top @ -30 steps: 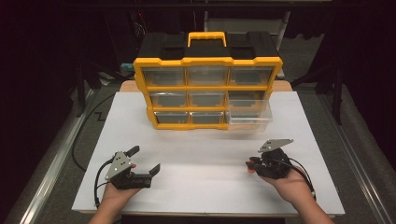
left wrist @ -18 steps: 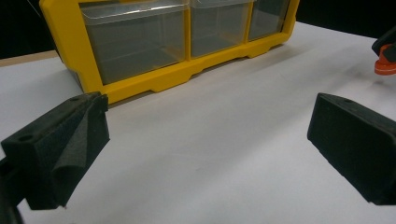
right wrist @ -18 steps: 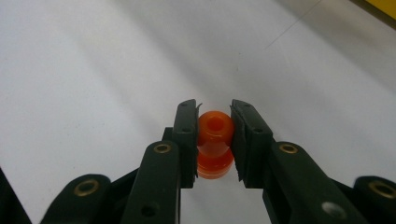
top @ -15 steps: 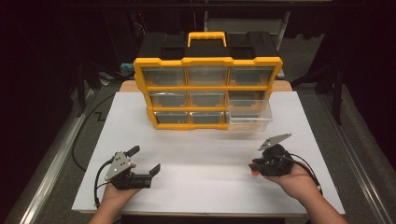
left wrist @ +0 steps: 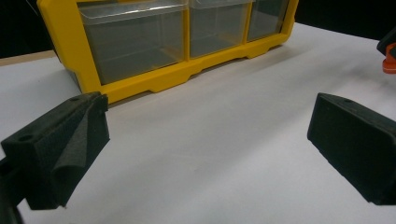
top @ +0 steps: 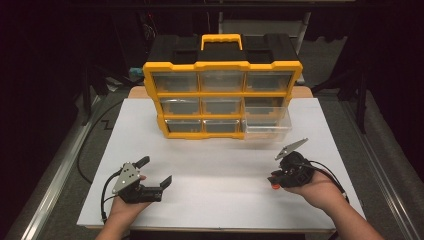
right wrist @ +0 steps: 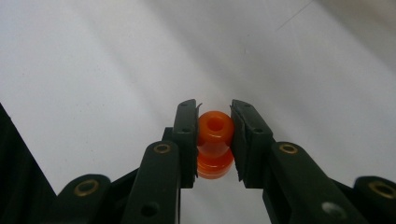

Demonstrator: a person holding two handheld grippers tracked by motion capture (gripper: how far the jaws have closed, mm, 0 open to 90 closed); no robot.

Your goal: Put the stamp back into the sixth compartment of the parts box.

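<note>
High view: right claw low over the white table, clamped on a small orange spool that peeks out at its tip. Left claw well apart to its side, near the same front edge, jaws spread wide with nothing between them. Ahead of both, a yellow drawer organizer with a black top and yellow handle, standing upright across the far part of the table. Lowest right-hand clear drawer pulled out toward the right claw, well apart from it, bare table between. Black cable trailing off the table edge beside the left claw.

Left gripper view: two black foam pads far apart, only white table between. Organizer's lower yellow frame and clear drawers ahead and to the left of the jaws, near but not touching. At the far right edge, a bit of the orange spool and the other claw's dark tip.

Right gripper view: jaws nearly together, pads pressing both sides of the orange spool, its round holed end facing up between the tips, a wider flange lower down. Beyond the tips, plain white table, nothing in the way; a dark strip at the lower left edge, too unclear to name.
</note>
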